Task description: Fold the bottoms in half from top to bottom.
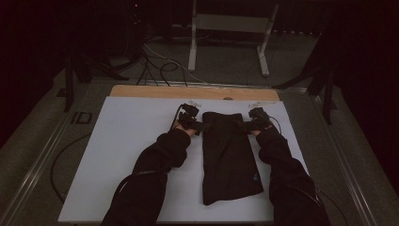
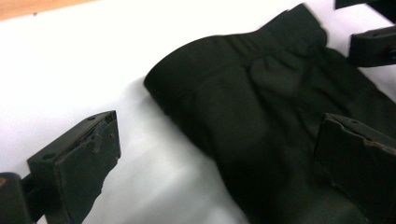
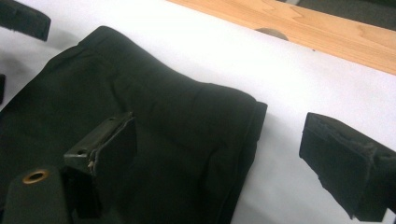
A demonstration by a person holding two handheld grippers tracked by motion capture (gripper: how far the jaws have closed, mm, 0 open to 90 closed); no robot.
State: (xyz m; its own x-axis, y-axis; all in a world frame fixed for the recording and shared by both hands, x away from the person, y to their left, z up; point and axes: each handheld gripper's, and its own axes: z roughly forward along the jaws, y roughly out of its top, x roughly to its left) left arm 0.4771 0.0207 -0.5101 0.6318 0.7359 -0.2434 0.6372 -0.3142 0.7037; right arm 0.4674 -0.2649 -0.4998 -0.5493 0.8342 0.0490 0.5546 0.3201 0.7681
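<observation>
Dim room, cables and a metal frame (image 1: pixel 230 28) on the floor beyond; white worktop (image 1: pixel 127 155) with a bare wood strip (image 1: pixel 188 92) along its far edge. Black folded garment (image 1: pixel 229 157) lies flat near the middle of the worktop, waistband end pointing away from me, a small blue mark near its lower right corner.

I've got the left gripper (image 1: pixel 189 120) at the far-left corner of the garment and the right gripper (image 1: pixel 258 119) at the far-right corner. Both sets of jaws stand wide open, holding nothing — each straddles a waistband corner, one jaw over the cloth, the other over bare worktop.

My read: this is the pre-grasp for a fold or a lift of the top edge. Next move calls for dropping each lower jaw to the surface, sliding in under the edge, then closing on both corners together so the band comes up level.

Fabric looks matte, soft, thin-woven; the waistband is gathered, thicker, with a stitched seam — a firmer bite there. Jaw pads are black, chipped at the edges.
</observation>
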